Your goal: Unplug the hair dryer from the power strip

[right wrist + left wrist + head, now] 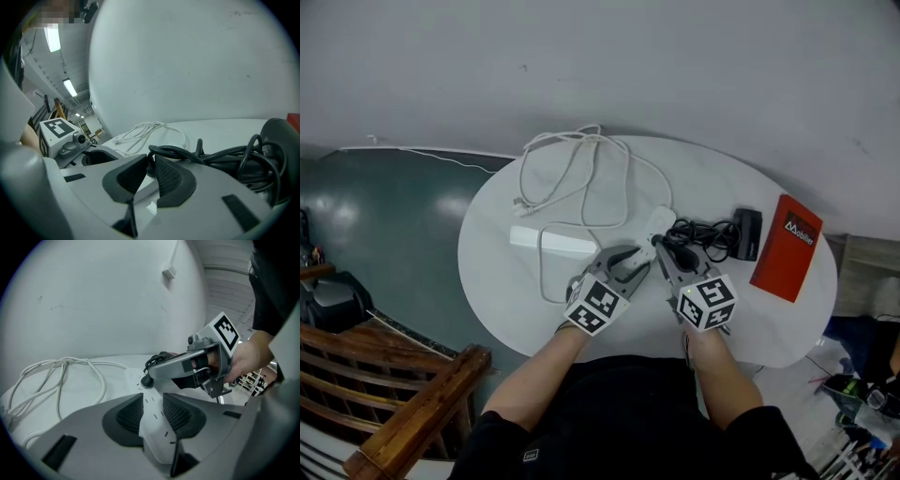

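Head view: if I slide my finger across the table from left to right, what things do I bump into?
white box → power strip → black cord bundle → hair dryer → red booklet

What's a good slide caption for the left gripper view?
The left gripper clamps the white power strip while the right gripper grips its black plug.

power strip point(660, 223) on table point(497, 253), hair dryer point(748, 232) right, cable point(581, 169) behind
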### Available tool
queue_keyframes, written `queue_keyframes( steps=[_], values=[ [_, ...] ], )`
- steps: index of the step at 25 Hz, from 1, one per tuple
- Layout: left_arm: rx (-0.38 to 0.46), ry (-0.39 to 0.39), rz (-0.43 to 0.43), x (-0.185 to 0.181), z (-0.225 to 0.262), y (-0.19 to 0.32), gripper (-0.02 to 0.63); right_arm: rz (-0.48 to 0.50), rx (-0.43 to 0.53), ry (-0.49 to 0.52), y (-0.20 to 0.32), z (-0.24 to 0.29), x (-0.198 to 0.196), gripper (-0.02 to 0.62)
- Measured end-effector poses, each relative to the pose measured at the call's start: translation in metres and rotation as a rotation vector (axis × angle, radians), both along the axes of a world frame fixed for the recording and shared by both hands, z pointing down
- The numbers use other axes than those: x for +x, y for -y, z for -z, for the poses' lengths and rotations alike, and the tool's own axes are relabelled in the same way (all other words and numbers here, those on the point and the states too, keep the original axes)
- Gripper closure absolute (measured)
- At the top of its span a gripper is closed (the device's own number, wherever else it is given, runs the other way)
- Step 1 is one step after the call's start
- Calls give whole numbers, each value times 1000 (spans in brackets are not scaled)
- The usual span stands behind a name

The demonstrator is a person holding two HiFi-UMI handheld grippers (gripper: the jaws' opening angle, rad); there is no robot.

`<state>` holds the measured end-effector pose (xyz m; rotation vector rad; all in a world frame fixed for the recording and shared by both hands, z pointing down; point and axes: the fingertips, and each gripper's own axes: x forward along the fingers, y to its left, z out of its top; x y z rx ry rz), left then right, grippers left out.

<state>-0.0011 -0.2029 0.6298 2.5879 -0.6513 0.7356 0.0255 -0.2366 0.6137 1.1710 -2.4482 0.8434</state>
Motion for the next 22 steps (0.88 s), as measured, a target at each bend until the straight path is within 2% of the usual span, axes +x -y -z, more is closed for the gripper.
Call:
queue_keyframes(
  steps=[3,7,10,12,19,22],
  values=[
    [37,29,-47,-1,0,-1,505,6,-6,9,-1,1,0,528],
    [101,84,-107,2,-1,-7,508,-4,-22,21,0,1,0,526],
    [124,80,-65,3,-2,-3,509,-7,-27,-9,4,2,0,528],
    [111,57,-19,0,-3,-1,539,-16,-36,-11,2,3,0,529],
    [139,67,-86,8,-4,-12,548,-73,-79,54,3,2,4,530],
    [114,42,-61,14,-5,-6,554,-78,-66,42,16,2,3,529]
  ],
)
